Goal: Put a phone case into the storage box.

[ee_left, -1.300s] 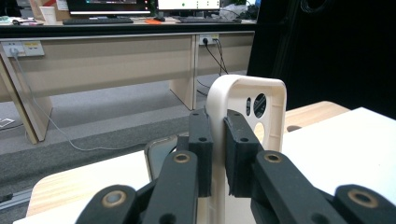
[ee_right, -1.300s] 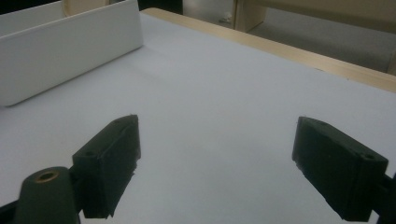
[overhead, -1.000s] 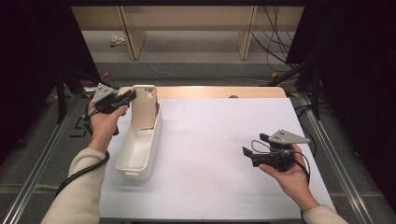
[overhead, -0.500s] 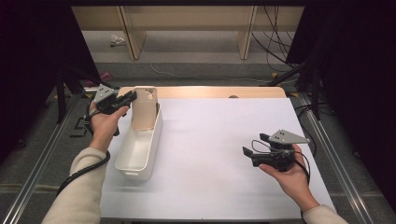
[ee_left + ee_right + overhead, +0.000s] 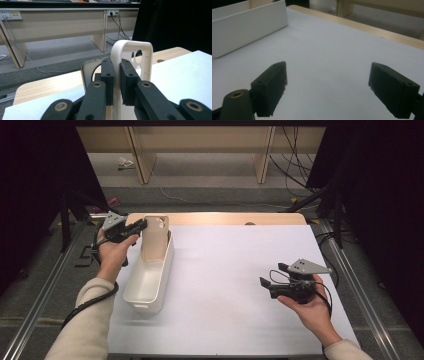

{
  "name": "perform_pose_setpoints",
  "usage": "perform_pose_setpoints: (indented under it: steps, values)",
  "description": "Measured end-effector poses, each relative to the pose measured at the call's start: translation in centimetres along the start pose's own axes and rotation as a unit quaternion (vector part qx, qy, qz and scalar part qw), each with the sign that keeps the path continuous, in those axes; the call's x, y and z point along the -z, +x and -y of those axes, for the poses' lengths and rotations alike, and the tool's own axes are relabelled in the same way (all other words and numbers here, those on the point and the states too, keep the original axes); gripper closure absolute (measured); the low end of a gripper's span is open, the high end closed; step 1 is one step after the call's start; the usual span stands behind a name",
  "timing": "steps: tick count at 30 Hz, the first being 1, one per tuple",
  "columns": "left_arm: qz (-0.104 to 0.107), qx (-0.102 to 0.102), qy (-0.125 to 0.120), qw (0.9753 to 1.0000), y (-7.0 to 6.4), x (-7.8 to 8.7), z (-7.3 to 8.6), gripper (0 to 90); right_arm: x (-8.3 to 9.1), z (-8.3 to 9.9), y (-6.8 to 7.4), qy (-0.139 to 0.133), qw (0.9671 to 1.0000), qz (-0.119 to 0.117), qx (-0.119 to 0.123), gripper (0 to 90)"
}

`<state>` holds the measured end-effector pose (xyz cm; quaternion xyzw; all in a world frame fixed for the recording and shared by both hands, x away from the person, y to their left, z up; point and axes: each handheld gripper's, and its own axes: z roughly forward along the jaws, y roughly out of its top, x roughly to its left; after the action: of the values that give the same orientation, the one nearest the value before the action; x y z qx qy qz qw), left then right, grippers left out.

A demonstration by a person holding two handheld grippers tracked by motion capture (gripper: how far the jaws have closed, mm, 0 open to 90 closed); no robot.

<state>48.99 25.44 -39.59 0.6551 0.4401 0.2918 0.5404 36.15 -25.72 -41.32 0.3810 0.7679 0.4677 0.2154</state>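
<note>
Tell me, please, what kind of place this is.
Probably a lab or workshop set up for recording. A white-covered table stands between black curtains, cables trail over the floor by wooden benches, and the left gripper holds a phone case over a white bin.

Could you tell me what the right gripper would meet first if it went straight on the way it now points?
Probably the white bin: the right gripper points left across the bare white tabletop toward it, though depth is unclear.
</note>
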Motion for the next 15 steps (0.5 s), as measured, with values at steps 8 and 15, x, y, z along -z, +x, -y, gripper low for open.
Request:
perform_pose_setpoints:
  steps: [8, 15]
  values:
    - [0.0, 0.001, 0.011, 0.9999, 0.08, -0.28, 0.16, 82.2, 0.0, 0.01, 0.0, 0.001, 1.0, 0.0, 0.0, 16.1]
    - [0.0, 0.003, 0.016, 0.9999, 0.15, -0.61, 0.28, 82.1, -0.02, 0.02, -0.02, 0.002, 1.0, -0.001, -0.001, 16.1]
